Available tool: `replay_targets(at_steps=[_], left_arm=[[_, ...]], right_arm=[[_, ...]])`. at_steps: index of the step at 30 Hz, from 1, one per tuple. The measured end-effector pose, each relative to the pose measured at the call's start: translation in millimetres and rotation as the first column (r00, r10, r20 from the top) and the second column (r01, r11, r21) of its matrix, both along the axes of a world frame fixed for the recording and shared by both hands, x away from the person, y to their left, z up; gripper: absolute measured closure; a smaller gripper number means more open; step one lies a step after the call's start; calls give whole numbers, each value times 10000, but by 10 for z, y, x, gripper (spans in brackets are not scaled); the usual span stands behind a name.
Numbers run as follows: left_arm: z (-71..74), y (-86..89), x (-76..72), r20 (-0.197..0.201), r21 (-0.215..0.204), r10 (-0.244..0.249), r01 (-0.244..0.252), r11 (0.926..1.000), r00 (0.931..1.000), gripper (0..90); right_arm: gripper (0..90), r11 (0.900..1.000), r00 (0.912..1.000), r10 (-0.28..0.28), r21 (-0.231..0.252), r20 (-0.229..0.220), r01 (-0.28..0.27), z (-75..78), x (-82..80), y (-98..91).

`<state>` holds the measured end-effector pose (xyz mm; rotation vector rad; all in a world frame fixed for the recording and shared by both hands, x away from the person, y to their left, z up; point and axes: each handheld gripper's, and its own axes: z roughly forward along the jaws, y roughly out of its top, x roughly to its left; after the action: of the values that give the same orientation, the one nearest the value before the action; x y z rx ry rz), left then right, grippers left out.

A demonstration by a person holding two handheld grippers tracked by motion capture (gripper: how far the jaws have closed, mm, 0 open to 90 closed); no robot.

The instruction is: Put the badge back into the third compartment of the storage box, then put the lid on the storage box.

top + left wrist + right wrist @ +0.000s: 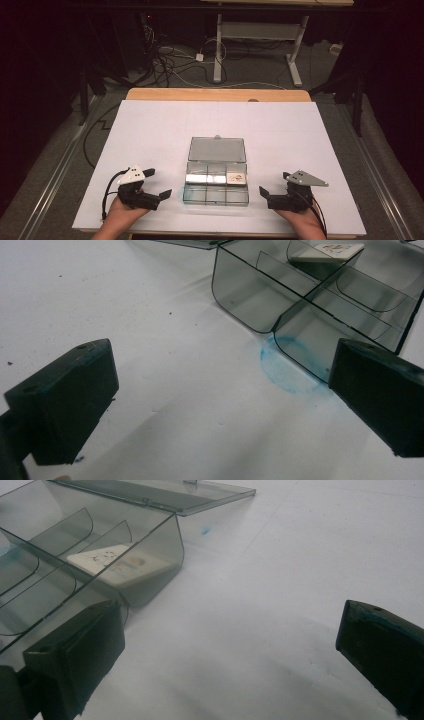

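Box (pixel 217 175) open at table centre, lid flat at 12 o'clock; white card (pixel 236 177) in right rear compartment; left gripper (pixel 159 186) at box's 9, right gripper (pixel 264 192) at 3, nearer card; both jaws wide apart, empty.

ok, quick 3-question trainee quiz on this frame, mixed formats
1. True or false: the lid of the clear box lies open on the table.
2. The white card lies in which compartment in the high view: A near left, B far right, C near middle?
3. What is held between the jaws of the left gripper and the right gripper?

Key: 1 true; 2 B; 3 nothing, both stand open beside the box.
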<state>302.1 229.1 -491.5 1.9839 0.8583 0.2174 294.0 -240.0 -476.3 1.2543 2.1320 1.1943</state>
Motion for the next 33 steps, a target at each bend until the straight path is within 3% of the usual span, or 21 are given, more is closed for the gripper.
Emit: replay_targets(at_steps=[10,13,20,29,33], left_arm=[[93,-83,133,-388,-168,118,-125,9998,9992,0],[158,-150,172,-189,-41,50,-51,10000,9998,0],[171,-249,386,-385,-199,22,-30,9998,9993,0],[242,-324,626,-461,-251,291,-303,9992,9985,0],[256,-364,723,-428,-478,394,-415,9980,9983,0]], right_arm=[[1,9998,9997,-79,-168,251,83,36,15,41],[1,10000,9991,-92,-20,412,93,80,12,61],[1,9999,9998,91,93,165,-92,92,97,90],[1,9996,9991,118,265,409,-128,234,234,159],[1,9998,9988,150,147,463,-157,278,331,223]])
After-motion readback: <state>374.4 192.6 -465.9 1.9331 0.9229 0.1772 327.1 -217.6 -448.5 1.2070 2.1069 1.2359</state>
